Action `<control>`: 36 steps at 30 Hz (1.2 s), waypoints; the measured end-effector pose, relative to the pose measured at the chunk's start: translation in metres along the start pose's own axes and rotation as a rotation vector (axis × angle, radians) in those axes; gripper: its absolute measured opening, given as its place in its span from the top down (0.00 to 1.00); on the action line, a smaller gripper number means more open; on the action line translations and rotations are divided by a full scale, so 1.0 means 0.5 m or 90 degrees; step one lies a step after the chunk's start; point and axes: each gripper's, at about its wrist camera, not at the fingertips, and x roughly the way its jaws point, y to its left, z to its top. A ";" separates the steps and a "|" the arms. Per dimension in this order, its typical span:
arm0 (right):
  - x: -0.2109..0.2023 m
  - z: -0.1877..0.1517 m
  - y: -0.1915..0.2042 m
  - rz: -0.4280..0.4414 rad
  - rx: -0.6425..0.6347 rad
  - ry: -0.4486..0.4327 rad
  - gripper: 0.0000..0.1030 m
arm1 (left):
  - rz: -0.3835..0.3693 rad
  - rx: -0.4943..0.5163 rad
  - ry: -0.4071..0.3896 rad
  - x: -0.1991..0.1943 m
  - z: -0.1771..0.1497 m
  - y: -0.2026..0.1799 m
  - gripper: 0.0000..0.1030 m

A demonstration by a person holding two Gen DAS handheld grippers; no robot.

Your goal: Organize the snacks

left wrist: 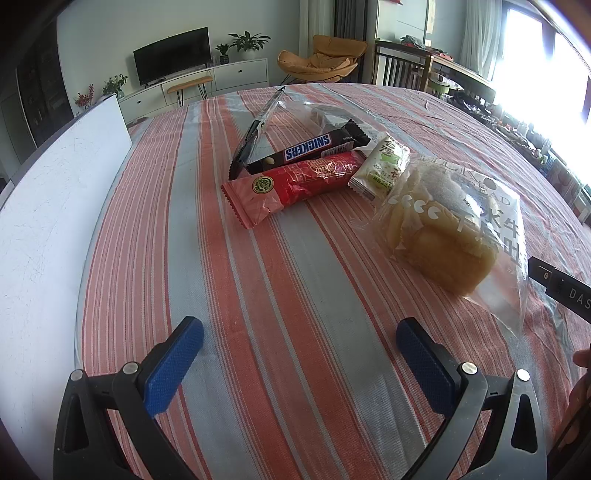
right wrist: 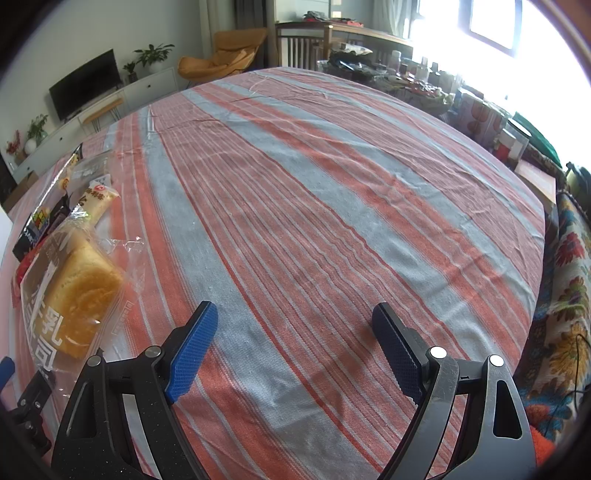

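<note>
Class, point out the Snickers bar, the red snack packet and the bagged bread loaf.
Snickers bar (left wrist: 308,150), left wrist view, on its logo.
Red snack packet (left wrist: 295,186), left wrist view, mid-wrapper.
Bagged bread loaf (right wrist: 83,295), right wrist view, on the crust.

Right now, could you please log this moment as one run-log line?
left gripper: open, empty | right gripper: open, empty | bread bag, Snickers, red pack: on cloth, untouched

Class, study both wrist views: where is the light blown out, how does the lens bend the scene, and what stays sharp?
Left wrist view: the window at upper right is blown out white; the striped tablecloth bulges with fisheye curve; the Snickers bar reads sharply. Right wrist view: window glare washes the top right; dark vignette fills the corners; the bread bag glints.
</note>
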 end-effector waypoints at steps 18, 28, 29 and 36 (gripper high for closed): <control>0.000 0.000 0.001 -0.001 0.000 0.000 0.14 | -0.002 0.006 0.000 -0.001 0.000 0.001 0.00; 0.000 0.001 0.002 0.000 0.001 0.000 0.14 | 0.076 0.099 0.011 -0.004 0.123 0.002 0.04; 0.000 0.001 0.002 0.000 0.000 0.000 0.14 | 0.078 0.110 0.022 0.011 0.143 0.002 0.06; 0.000 0.001 0.002 0.000 0.000 0.000 0.14 | -0.009 0.139 0.120 0.109 0.216 -0.004 0.60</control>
